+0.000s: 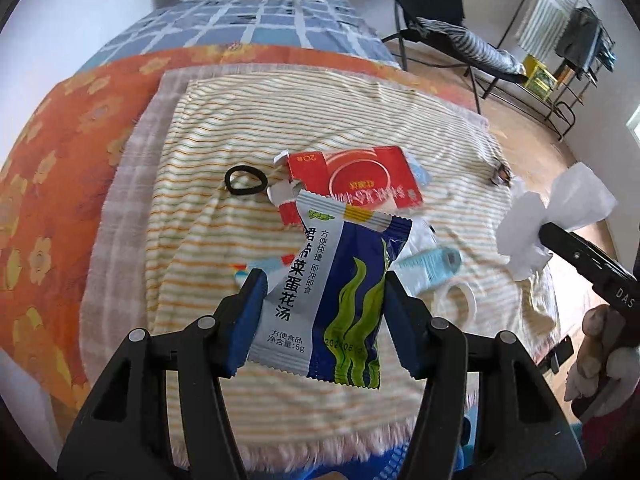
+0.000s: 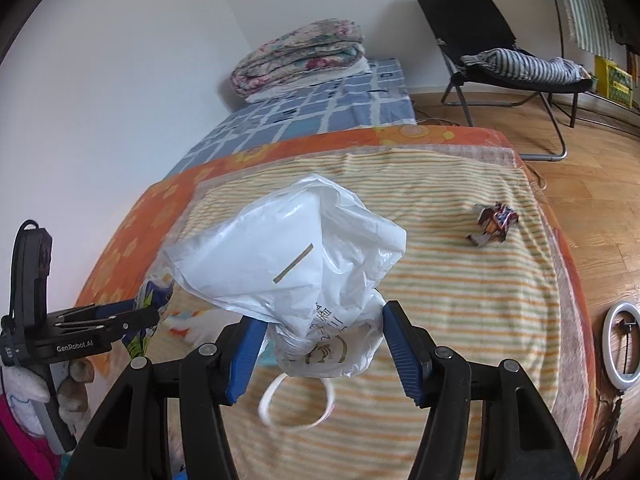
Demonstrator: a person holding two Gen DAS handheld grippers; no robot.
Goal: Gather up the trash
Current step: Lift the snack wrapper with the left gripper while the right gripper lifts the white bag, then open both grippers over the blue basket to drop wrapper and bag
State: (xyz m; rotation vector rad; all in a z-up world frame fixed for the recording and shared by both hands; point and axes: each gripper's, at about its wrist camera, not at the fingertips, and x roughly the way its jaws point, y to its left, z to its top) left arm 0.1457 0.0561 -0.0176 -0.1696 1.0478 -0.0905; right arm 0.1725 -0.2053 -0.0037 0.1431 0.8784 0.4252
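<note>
My left gripper (image 1: pixel 325 278) is shut on a blue and silver soup packet (image 1: pixel 332 312), which hangs above the striped towel (image 1: pixel 200 208). On the towel beyond it lie a flattened red carton (image 1: pixel 360 184), a black hair tie (image 1: pixel 245 180), a light-blue tube (image 1: pixel 432 266), a white tape ring (image 1: pixel 460 300) and a crumpled wrapper (image 1: pixel 502 174). My right gripper (image 2: pixel 323 316) is shut on the gathered neck of a white plastic bag (image 2: pixel 288 248). That bag (image 1: pixel 556 216) shows at the right of the left wrist view. The left gripper (image 2: pixel 154 312) with the packet (image 2: pixel 154 288) appears at the left.
The towel (image 2: pixel 460 288) covers an orange flowered sheet (image 2: pixel 132 232) on a bed, with folded quilts (image 2: pixel 300 54) at its head. A black folding chair (image 2: pixel 500 64) and wooden floor (image 2: pixel 600 184) lie beyond. A ring light (image 2: pixel 622 346) stands at the right. The crumpled wrapper (image 2: pixel 494 222) lies near the towel's right edge.
</note>
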